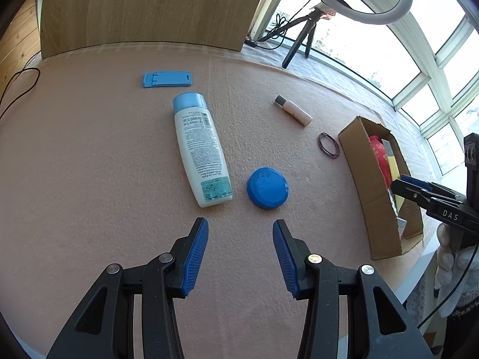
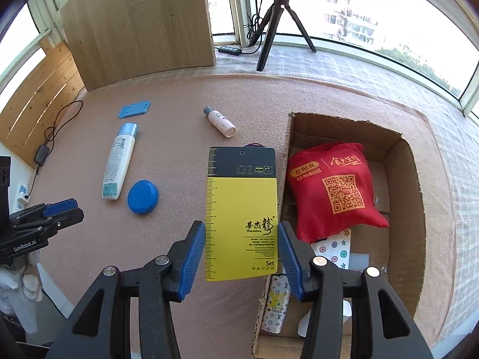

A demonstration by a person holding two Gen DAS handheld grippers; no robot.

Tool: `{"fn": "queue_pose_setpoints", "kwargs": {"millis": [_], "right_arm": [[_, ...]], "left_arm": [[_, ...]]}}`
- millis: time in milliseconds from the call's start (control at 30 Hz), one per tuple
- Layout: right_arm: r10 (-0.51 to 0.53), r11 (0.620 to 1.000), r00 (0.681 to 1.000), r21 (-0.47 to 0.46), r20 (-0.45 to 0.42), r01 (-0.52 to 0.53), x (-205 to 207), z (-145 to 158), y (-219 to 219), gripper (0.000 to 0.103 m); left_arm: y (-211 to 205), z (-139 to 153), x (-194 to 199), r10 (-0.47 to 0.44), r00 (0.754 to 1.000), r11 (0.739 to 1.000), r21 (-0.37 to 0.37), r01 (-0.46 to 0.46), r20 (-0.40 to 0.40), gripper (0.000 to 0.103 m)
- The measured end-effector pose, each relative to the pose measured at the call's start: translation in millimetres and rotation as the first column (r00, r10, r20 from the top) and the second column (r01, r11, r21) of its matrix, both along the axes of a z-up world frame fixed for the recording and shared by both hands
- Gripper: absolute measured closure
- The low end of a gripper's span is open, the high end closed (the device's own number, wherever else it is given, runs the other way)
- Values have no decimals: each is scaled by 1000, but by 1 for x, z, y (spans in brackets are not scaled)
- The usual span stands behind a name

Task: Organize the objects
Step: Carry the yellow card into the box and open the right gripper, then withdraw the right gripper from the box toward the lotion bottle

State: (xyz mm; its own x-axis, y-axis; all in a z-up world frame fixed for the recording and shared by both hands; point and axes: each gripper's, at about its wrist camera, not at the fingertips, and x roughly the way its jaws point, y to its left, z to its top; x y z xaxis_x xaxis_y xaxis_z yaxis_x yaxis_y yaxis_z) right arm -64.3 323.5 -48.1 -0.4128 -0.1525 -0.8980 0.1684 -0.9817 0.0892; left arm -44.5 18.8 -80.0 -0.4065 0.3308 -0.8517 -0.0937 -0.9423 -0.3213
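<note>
Our right tongs [image 2: 241, 249] grip the yellow card [image 2: 242, 214] just left of the box [image 2: 417, 185] holding the red bag [image 2: 332, 191], while ahead of our wide, empty left tongs [image 1: 240, 254] the bottle [image 1: 201, 149] and blue lid [image 1: 267, 187] still wait on the desk [image 1: 89, 179].

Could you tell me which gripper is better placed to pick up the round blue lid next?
Left gripper: open, empty, with the round blue lid just ahead. The right gripper holds a yellow-and-black card.

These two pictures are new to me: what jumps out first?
The yellow and black card, held between the fingers of the right gripper beside the cardboard box. Inside the box lies a bright red bag. On the pink mat, a white bottle and a blue round lid lie ahead of the open left gripper.
</note>
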Motion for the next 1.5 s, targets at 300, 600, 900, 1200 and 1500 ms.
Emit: {"fn": "queue_pose_setpoints", "kwargs": {"millis": [300, 600, 900, 1200, 1500], "right_arm": [[-133, 991, 991, 4, 24, 133, 17, -10, 57, 58], [-202, 979, 978, 30, 47, 201, 32, -22, 83, 58], [-226, 974, 973, 23, 35, 226, 34, -17, 83, 56], [-205, 977, 979, -50, 4, 205, 27, -1, 62, 56], [-107, 987, 994, -118, -14, 105, 3, 2, -1, 53]], "left_arm": [[21, 0, -2, -43, 999, 999, -9, 43, 4, 55], [26, -2, -2, -52, 999, 998, -17, 52, 6, 55], [19, -3, -3, -40, 999, 999, -20, 40, 6, 55], [1, -2, -5, -12, 1000, 1000, -24, 12, 2, 55], [-23, -4, -15, 29, 1000, 998, -49, -29, -12, 55]]}}
